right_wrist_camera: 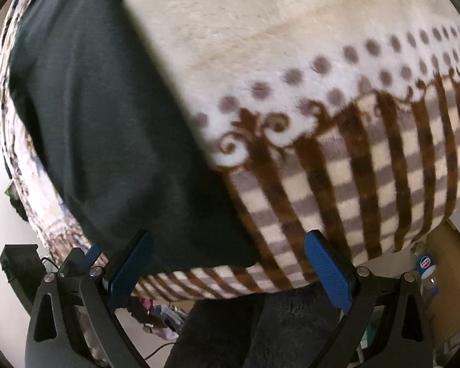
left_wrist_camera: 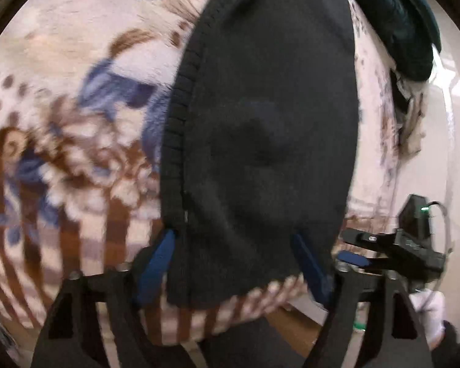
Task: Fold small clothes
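Under both grippers lay our patterned blanket. Our left gripper stood open, the black garment between its fingers and stretching ahead, unpinched. Our right gripper gaped wide, the garment's corner just inside its left finger.

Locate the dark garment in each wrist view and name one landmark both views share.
Left wrist view: the dark garment fills the centre, running top to bottom, its near edge between the blue fingers.
Right wrist view: the dark garment covers the left half, slanting toward the lower centre.
Shared landmark: the patterned blanket with brown stripes and dots, lying under it.
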The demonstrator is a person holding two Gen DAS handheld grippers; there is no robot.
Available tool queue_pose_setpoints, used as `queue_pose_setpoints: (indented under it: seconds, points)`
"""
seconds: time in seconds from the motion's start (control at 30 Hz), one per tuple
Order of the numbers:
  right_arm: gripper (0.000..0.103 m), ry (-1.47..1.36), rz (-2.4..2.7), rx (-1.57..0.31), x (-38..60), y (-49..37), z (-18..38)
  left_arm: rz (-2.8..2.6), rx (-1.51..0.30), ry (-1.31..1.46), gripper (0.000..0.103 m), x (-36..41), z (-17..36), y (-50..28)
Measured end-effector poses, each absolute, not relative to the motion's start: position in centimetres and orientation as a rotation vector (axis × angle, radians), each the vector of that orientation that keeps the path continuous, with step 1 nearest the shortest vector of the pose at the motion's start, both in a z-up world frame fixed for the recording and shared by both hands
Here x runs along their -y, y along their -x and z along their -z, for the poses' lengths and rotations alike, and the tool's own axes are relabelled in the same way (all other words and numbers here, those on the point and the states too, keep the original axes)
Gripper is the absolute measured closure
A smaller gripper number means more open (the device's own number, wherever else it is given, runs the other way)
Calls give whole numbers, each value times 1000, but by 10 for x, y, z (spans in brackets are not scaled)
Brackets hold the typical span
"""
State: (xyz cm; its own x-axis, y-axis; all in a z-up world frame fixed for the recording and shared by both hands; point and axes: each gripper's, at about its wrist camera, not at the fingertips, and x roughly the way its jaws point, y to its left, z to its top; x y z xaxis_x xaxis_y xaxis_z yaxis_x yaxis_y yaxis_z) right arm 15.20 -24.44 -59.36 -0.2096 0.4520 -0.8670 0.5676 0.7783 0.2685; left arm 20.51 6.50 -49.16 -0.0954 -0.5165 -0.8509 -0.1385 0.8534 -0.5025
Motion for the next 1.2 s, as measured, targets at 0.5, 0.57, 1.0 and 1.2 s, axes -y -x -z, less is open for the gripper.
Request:
queue_pose_setpoints:
  seconds: [0.5,0.57,1.0,1.2]
  points:
    - [27,-716,-6,-1722,198,-161,606,361,-1657,509,28,-65,513,-209]
    - [45,-697,-23,-1695,186,-162,603,360,-1646,480,29,-59,513,-208]
    - [90,-783,-143,-1617,188,-165,554,447,-1490,648,88,-76,446,-205]
    - [90,-900,-224,-1526,200,-185,498,474,-1332,719,92,-101,382,-239]
